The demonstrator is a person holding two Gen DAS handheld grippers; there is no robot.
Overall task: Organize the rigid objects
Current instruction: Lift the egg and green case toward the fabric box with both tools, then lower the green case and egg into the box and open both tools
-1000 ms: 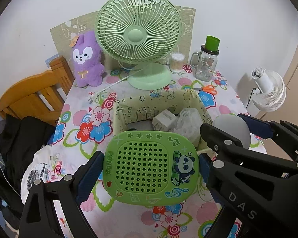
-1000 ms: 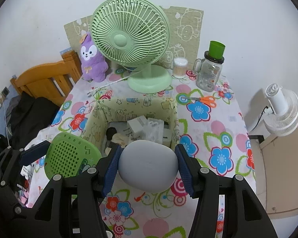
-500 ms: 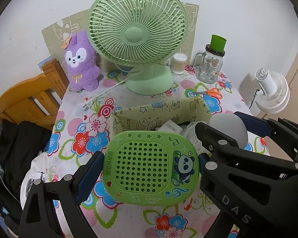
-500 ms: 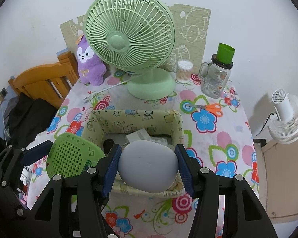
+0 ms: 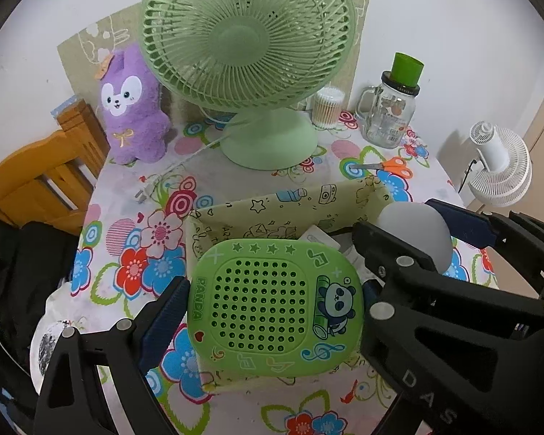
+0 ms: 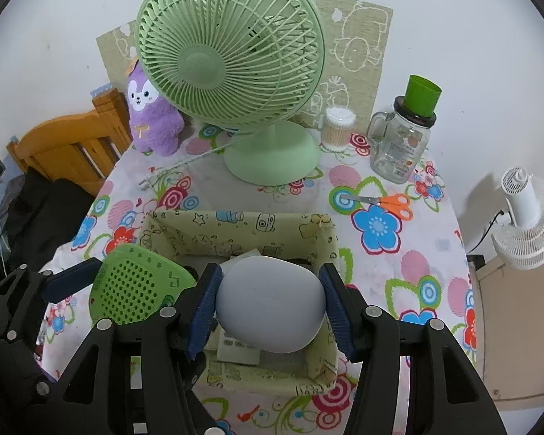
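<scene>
My left gripper (image 5: 272,308) is shut on a flat green perforated panda case (image 5: 275,306), held above the near left part of a pale fabric storage box (image 5: 293,199). My right gripper (image 6: 270,306) is shut on a smooth grey rounded object (image 6: 270,304), which hangs over the open box (image 6: 243,226). The box holds white items, mostly hidden by the held things. In the right wrist view the green case (image 6: 134,286) and the left gripper's blue pad show at left. In the left wrist view the grey object (image 5: 415,232) shows at right.
Behind the box on the floral tablecloth (image 6: 399,253) stand a green desk fan (image 6: 232,61), a purple plush toy (image 6: 150,119), a cotton-swab jar (image 6: 339,127) and a glass mug jar with a green cup on top (image 6: 402,145). Orange scissors (image 6: 388,203) lie right. A wooden chair (image 6: 65,145) stands left.
Both grippers have moved forward and down with their objects, from in front of the box to over it. The fan and the table's far end look nearer. Both grips are unchanged.
</scene>
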